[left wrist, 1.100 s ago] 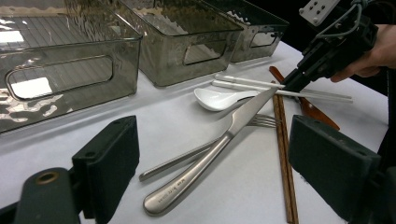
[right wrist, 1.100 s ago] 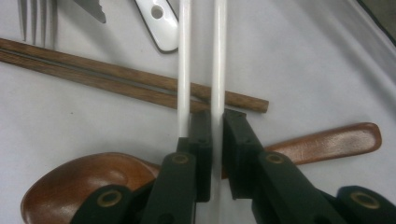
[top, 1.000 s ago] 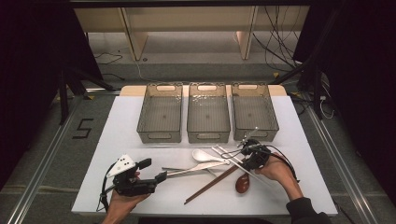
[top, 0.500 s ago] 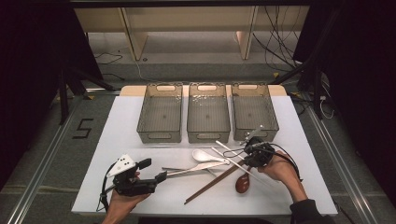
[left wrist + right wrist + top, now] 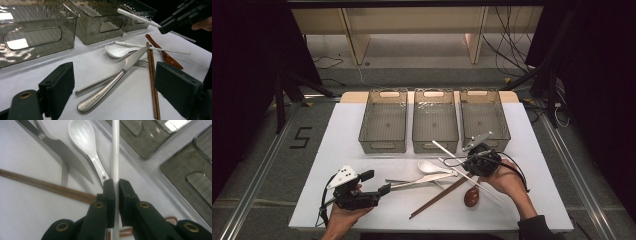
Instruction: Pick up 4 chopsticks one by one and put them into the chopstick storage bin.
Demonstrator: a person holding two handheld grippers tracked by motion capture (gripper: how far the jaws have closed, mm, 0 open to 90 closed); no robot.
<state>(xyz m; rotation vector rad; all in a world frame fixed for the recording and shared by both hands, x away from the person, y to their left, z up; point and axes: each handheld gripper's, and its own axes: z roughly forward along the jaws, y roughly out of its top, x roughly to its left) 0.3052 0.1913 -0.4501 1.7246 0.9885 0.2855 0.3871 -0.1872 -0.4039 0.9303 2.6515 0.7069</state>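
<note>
The white spoon [image 5: 432,167] lies in the middle of the worktop [image 5: 362,150]. Left of the spoon, the left gripper [image 5: 379,182] rests low on the worktop with its jaws wide apart and nothing between them. A steel knife [image 5: 419,181] and a fork [image 5: 140,63] lie just left of the spoon, pointing to that gripper. Right of the spoon, the right gripper [image 5: 116,185] is clamped on a white chopstick [image 5: 447,151], held above the spoon. A second white chopstick [image 5: 152,48] lies just behind the spoon.
</note>
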